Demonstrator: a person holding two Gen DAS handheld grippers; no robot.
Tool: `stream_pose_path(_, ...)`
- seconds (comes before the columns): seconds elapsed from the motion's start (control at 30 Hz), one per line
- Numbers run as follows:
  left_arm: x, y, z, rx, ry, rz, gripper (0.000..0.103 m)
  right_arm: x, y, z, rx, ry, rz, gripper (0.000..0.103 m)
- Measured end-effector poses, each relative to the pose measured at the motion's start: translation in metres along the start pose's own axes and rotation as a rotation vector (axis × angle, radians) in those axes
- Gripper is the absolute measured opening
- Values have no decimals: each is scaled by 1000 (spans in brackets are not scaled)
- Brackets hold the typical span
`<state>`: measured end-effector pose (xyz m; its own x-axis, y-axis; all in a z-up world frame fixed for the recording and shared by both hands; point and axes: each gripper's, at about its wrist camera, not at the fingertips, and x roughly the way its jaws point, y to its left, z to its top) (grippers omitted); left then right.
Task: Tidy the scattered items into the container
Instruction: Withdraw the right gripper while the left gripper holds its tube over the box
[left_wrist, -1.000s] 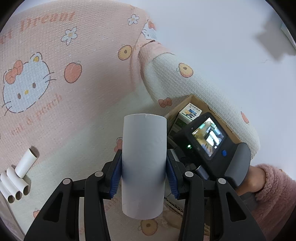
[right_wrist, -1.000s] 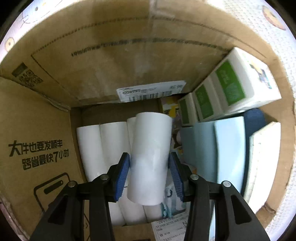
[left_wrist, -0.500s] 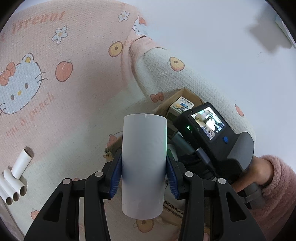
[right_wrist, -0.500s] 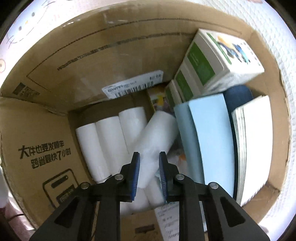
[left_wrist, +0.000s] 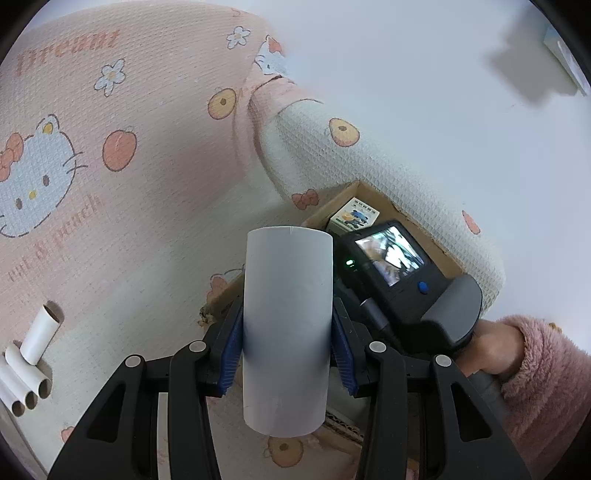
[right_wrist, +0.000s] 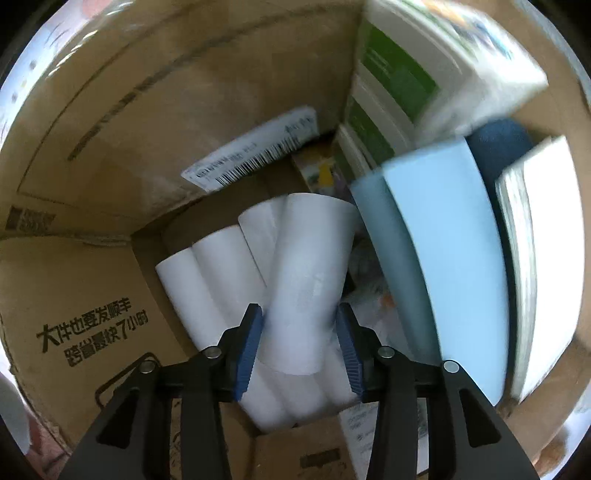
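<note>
Half a second ago the right gripper (right_wrist: 301, 347) had its jaws squeezed almost together, and the top tube (right_wrist: 310, 273) lay loose past them in the box (right_wrist: 110, 147). Now the jaws are wide again, one on each side of that same tube. The picture is blurry, so I cannot tell if the pads are pressing on it or just sitting next to it. The top tube lies crooked across the row of tubes (right_wrist: 207, 280) at the bottom of the box, next to the blue book (right_wrist: 443, 258). I think the right gripper is trying to set this tube straight, or it is about to pull out. Either way, that tube is already inside the box.

The left gripper (left_wrist: 286, 354) has not changed its grip. It is clamped on a grey tube (left_wrist: 286, 325) that stands straight up between the blue pads. It hangs in the air over the blanket (left_wrist: 147, 147), close to the box, and has drifted only a little. It looks like it is waiting for its turn.

The right gripper points down into the box, with a hand (left_wrist: 491, 347) in a fuzzy pink sleeve holding it.

More loose tubes (left_wrist: 33, 343) lie on the blanket far to the left, so there is more to tidy
</note>
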<state>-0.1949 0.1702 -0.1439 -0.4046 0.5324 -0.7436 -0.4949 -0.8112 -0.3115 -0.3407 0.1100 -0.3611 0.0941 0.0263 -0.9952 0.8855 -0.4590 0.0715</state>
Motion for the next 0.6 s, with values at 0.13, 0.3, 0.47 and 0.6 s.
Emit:
stream_pose_path(0.13, 0, 1, -1, -5, 9, -3, 48, -3, 21, -3, -156, -32, -116, 38)
stream_pose_path(0.3, 1, 3, -5, 7, 12, 10, 48, -4, 31, -9, -292, -64, -242, 33)
stream_pose_path(0.47, 3, 3, -7, 22, 18, 22, 48, 0, 32, -28, -389, -32, -278, 31)
stream_pose_path(0.6, 3, 3, -5, 14, 21, 18, 48, 1, 26, -41, -376, -7, -293, 24)
